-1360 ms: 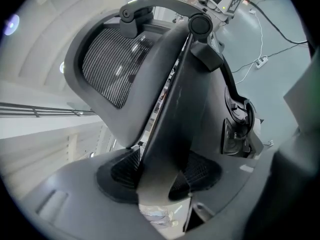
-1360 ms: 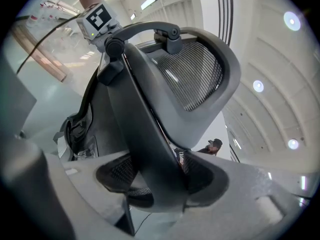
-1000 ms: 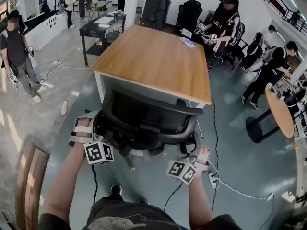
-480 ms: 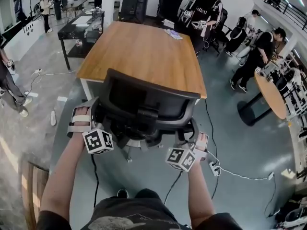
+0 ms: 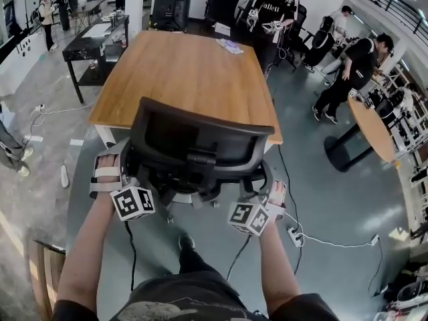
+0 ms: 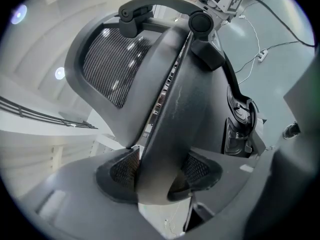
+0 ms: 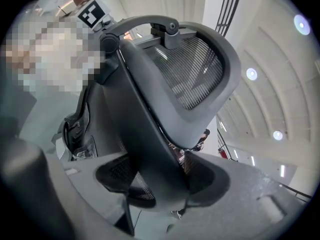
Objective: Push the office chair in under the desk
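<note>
Head view: I've got the office chair (image 5: 200,149) dead centre of frame, its back just at the near edge of the wooden desk (image 5: 194,65). My left gripper (image 6: 157,171) and right gripper (image 7: 160,179) are each clamped on one side edge of that back.

The person wears a dark grey T-shirt (image 5: 194,303) with short sleeves and a pale, faded print on the front; the forearms are bare. One dark shoe (image 5: 185,242) shows below. Wide white straps (image 5: 105,174) cross the back of the left hand (image 5: 107,179); the right hand (image 5: 277,194) seems to have similar ones, less clearly. Each hand's tool carries a white cube with black square markers: the left cube (image 5: 132,202) and the right cube (image 5: 249,217). The left gripper (image 6: 160,171) and the right gripper (image 7: 157,176) are built alike: smooth grey bodies with broad jaws and rounded black pads (image 6: 125,168) of fine mesh texture.
</note>
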Demonstrator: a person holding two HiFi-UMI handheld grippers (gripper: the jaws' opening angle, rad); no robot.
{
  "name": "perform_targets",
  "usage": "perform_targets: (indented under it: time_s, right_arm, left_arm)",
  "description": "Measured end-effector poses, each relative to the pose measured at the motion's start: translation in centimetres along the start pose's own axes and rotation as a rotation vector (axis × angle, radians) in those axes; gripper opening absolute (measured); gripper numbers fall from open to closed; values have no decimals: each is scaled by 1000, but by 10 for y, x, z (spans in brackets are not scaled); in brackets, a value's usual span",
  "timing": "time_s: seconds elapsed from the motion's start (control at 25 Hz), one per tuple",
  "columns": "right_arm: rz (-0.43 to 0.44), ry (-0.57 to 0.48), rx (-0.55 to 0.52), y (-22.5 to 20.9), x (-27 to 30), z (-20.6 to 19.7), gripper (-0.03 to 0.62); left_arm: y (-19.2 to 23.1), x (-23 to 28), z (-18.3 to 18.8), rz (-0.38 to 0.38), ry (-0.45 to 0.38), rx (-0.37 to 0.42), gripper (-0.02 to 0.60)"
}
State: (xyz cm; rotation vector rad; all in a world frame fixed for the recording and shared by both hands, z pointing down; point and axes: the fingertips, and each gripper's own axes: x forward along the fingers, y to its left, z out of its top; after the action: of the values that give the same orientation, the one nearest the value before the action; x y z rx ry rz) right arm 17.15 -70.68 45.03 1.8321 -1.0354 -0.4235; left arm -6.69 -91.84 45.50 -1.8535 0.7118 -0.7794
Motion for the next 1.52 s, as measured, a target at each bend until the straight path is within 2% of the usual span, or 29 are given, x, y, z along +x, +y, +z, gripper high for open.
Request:
perform_targets:
  time_s: [0.52,1.04,1.52]
  right_arm:
    - [5,-22,-5,-21,61,-11,270]
    - [-2,-55,15,-36,75,-12,272]
    - [-6,-83,-2,-30,82,-19,273]
  left_arm:
    - [8,52,22,8,19,-31,270]
    - [9,57,33,41,32,-35,272]
    - [5,57,32,52,54,-41,272]
